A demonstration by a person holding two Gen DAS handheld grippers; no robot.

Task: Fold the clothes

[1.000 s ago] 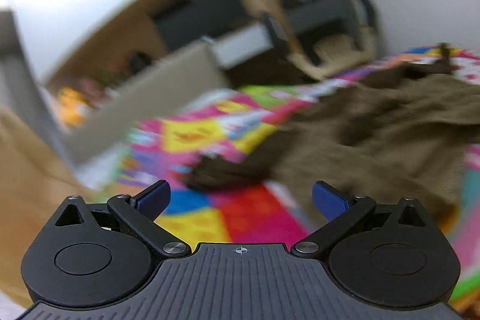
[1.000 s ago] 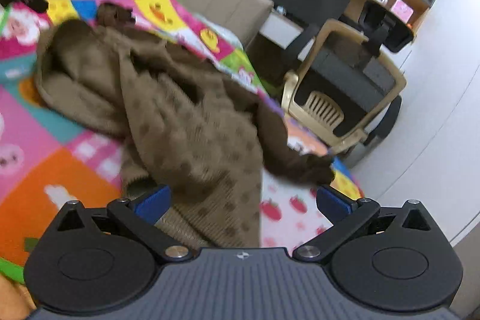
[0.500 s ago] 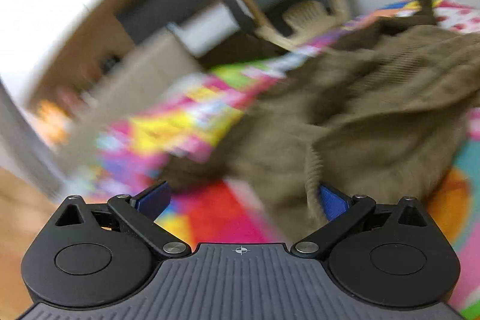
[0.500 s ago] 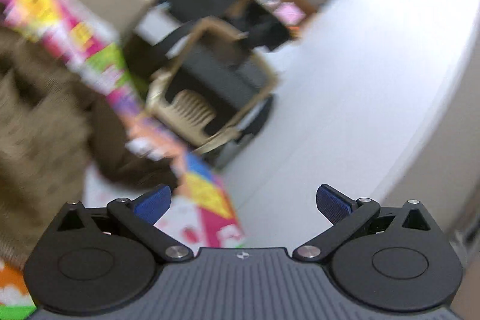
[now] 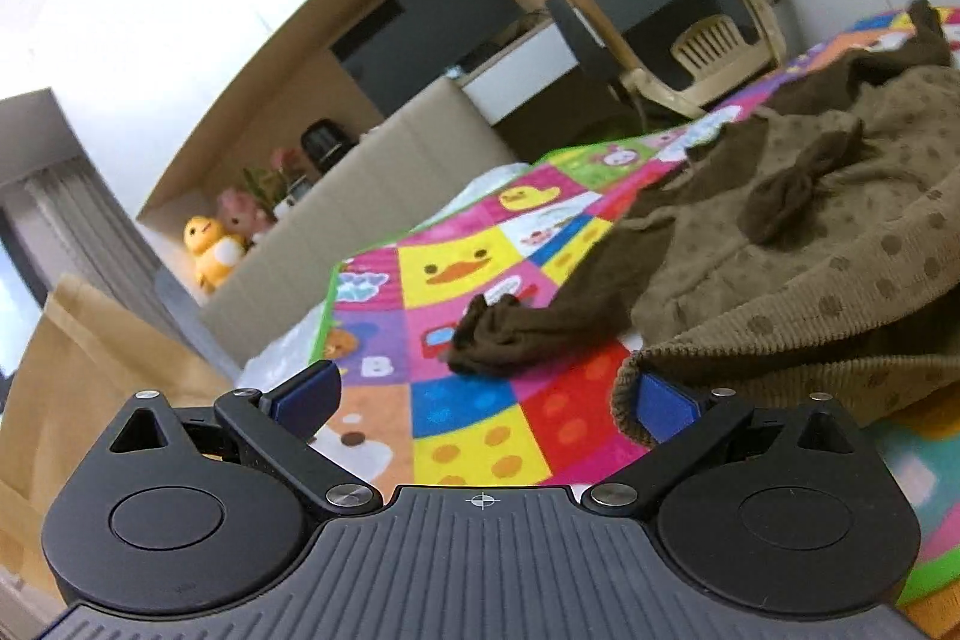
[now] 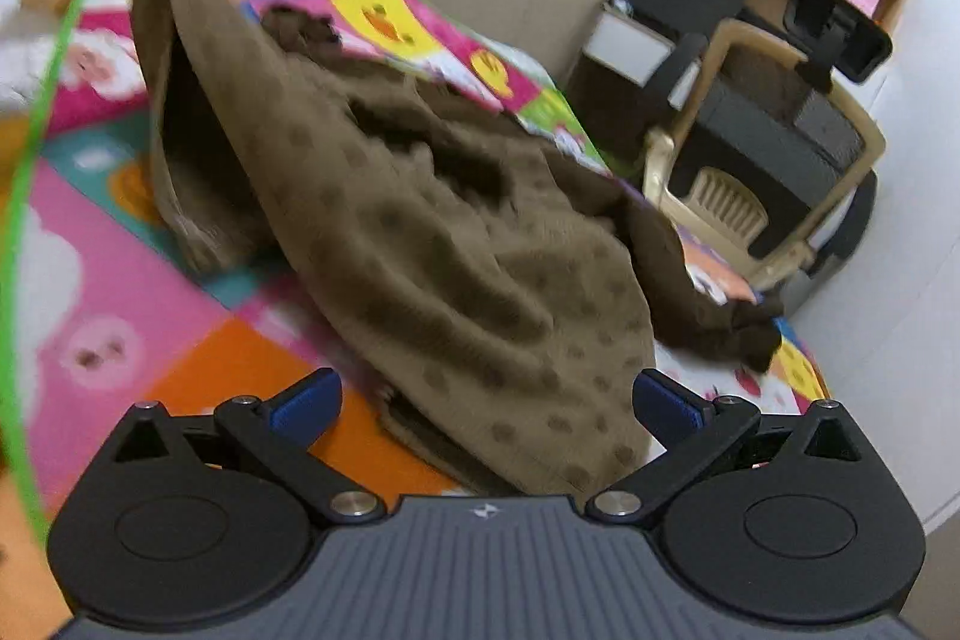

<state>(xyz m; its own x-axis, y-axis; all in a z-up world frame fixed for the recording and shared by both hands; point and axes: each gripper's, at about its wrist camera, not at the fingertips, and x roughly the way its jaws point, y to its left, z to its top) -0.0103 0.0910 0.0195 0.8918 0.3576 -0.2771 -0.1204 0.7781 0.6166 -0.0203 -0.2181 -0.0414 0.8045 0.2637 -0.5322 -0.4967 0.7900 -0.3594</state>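
Both your grippers stood spread apart, gripping nothing. The brown dress [image 5: 780,244] lay rumpled on the play mat [image 5: 468,280]; its hem touched your left gripper's [image 5: 483,403] right finger and lay between your right gripper's [image 6: 486,403] fingers, nearer.

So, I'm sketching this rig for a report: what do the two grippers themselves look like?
Both look identical. The left gripper and right gripper each have a ribbed dark-grey body with a small centre mark, two round black housings, black link arms with silver pivot screws, and blue finger pads. No cables or sleeves show.
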